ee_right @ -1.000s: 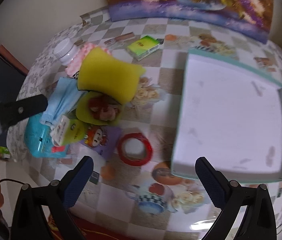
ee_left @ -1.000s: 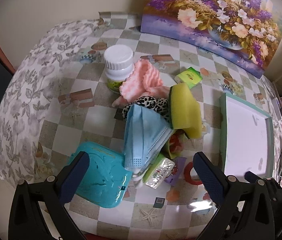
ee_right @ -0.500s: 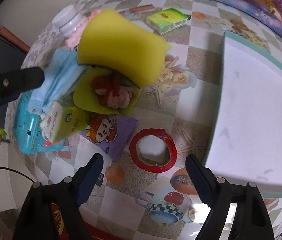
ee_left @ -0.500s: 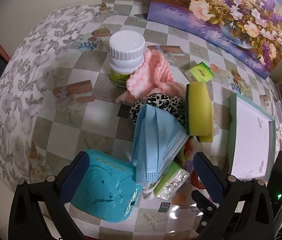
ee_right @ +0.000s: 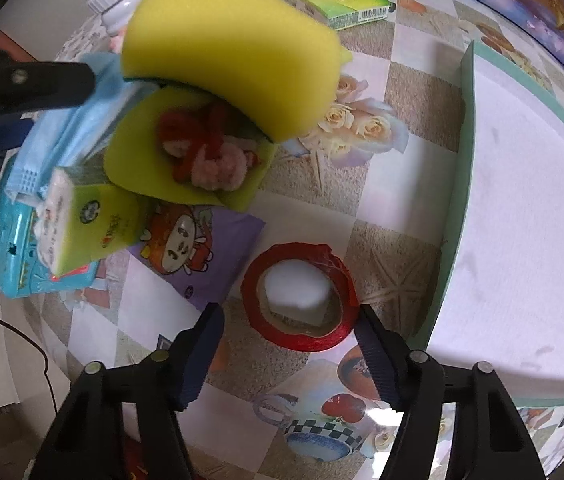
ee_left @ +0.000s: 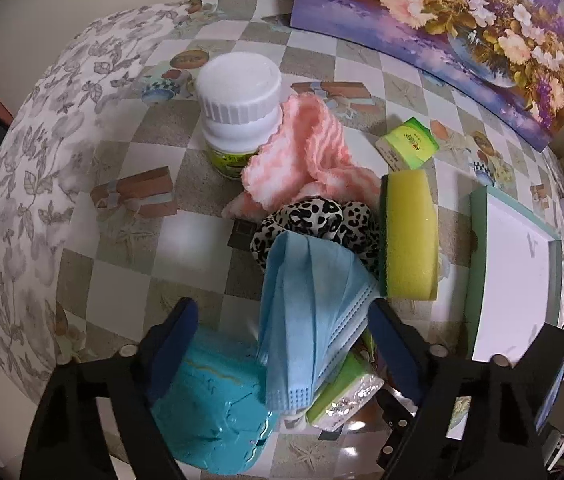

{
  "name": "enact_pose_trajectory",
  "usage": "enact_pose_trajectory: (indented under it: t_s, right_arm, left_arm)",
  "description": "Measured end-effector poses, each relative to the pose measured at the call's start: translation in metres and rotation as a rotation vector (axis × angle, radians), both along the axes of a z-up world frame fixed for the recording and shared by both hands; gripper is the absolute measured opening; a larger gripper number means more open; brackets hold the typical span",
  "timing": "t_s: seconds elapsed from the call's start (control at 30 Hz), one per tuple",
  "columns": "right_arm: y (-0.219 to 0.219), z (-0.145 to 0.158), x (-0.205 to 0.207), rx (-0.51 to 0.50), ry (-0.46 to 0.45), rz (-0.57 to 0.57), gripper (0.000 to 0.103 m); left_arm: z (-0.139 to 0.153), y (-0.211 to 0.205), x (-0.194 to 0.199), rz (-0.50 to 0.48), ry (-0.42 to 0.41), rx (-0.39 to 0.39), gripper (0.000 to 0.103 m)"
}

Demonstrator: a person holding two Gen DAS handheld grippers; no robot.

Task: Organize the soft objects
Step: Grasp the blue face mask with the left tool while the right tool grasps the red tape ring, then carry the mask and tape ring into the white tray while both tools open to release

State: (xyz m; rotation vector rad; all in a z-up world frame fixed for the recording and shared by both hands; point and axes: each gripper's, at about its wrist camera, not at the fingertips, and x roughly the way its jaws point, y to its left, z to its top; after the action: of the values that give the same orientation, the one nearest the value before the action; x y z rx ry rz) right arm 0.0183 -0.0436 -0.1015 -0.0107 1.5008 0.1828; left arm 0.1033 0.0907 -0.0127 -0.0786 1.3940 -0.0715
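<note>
Left wrist view: one blue face mask [ee_left: 314, 304] lies between the spread jaws of the left gripper [ee_left: 282, 344], draped over one teal case [ee_left: 214, 412] and one tissue pack [ee_left: 342, 396]; closing could snag the pack too. Beyond the jaws sit one yellow sponge [ee_left: 410, 236], one leopard scrunchie [ee_left: 314, 216], one pink cloth [ee_left: 306, 160] and one white bottle [ee_left: 238, 108]. Right gripper [ee_right: 288, 346], jaws also spread, straddles one red tape roll [ee_right: 302, 292], a hard item; one tray [ee_right: 458, 184] lies to their right.
</note>
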Motion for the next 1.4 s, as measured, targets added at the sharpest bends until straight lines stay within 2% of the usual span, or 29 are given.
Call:
enact_pose_trajectory:
  t_s: [0.07,0.13,0.23,0.33,0.4,0.8,1.0,1.1,1.2,1.3,1.4]
  right_arm:
    - [0.001,-0.001,-0.001,-0.004,-0.009,0.000,0.058]
    - [-0.002,0.001,0.001,0.007,-0.010,-0.005,0.058]
    - [-0.007,0.002,0.003,0.024,-0.013,-0.015,0.057]
    - [-0.013,0.006,0.005,0.044,-0.020,-0.032,0.057]
    - [-0.015,0.011,0.007,0.050,-0.032,-0.039,0.057]
    - [-0.045,0.045,0.008,0.119,-0.110,-0.140,0.057]
    - [-0.069,0.074,0.001,0.142,-0.174,-0.204,0.057]
    - [-0.080,0.100,-0.001,0.139,-0.209,-0.246,0.057]
    - [-0.099,0.112,-0.005,0.127,-0.245,-0.295,0.055]
    - [-0.117,0.114,-0.005,0.111,-0.265,-0.342,0.054]
    - [-0.139,0.115,-0.006,0.061,-0.271,-0.389,0.052]
  left_arm:
    - [-0.005,0.000,0.000,0.003,0.015,-0.012,0.070]
    - [-0.010,0.000,0.000,0.008,0.034,-0.031,0.051]
    - [-0.013,0.001,-0.002,0.021,0.047,-0.072,0.030]
    - [-0.010,0.002,-0.006,0.038,0.030,-0.083,0.017]
    - [-0.005,0.003,-0.008,0.044,0.011,-0.091,0.014]
    - [0.033,0.011,-0.018,0.084,-0.116,-0.090,0.011]
    - [0.072,0.009,-0.029,0.091,-0.207,-0.099,0.011]
    - [0.100,-0.002,-0.038,0.063,-0.279,-0.088,0.011]
    - [0.120,-0.019,-0.045,0.025,-0.327,-0.092,0.011]
    - [0.130,-0.043,-0.049,-0.027,-0.351,-0.092,0.011]
    - [0.127,-0.071,-0.050,-0.074,-0.336,-0.108,0.011]
